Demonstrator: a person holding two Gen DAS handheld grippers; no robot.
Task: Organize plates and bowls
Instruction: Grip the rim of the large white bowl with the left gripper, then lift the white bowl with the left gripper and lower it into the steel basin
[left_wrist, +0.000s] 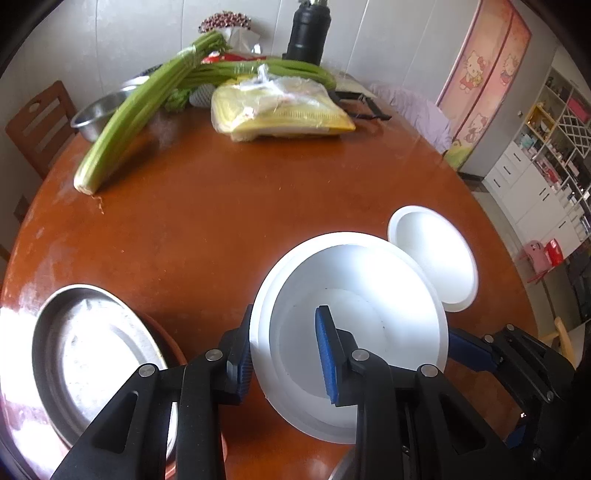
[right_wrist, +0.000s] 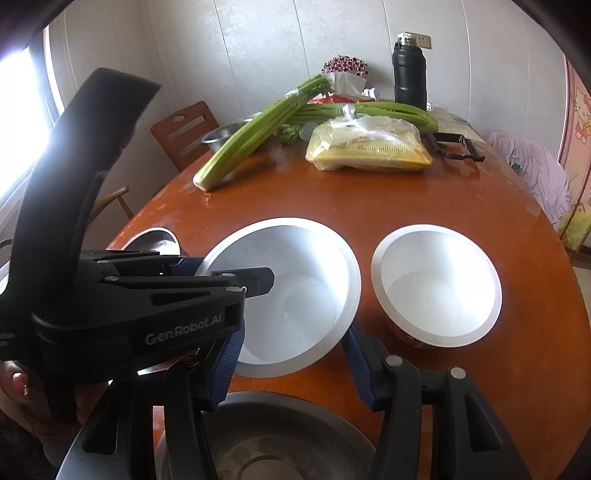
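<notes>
Both claws are closed on the one white bowl (left_wrist: 354, 325) near the table's (left_wrist: 221, 229) front edge: the left gripper (left_wrist: 286, 354) pinches its rim, the right gripper (right_wrist: 291, 362) clasps its sides. The step in hand looks like lifting it; next it probably needs nesting into the second bowl (right_wrist: 436, 291) beside it

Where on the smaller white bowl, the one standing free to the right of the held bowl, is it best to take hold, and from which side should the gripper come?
Grip the smaller white bowl by its rim, probably at the near edge, coming from above with one finger inside and one outside. It stands upright and open, its wall thin, and the table around it looks bare there.
</notes>
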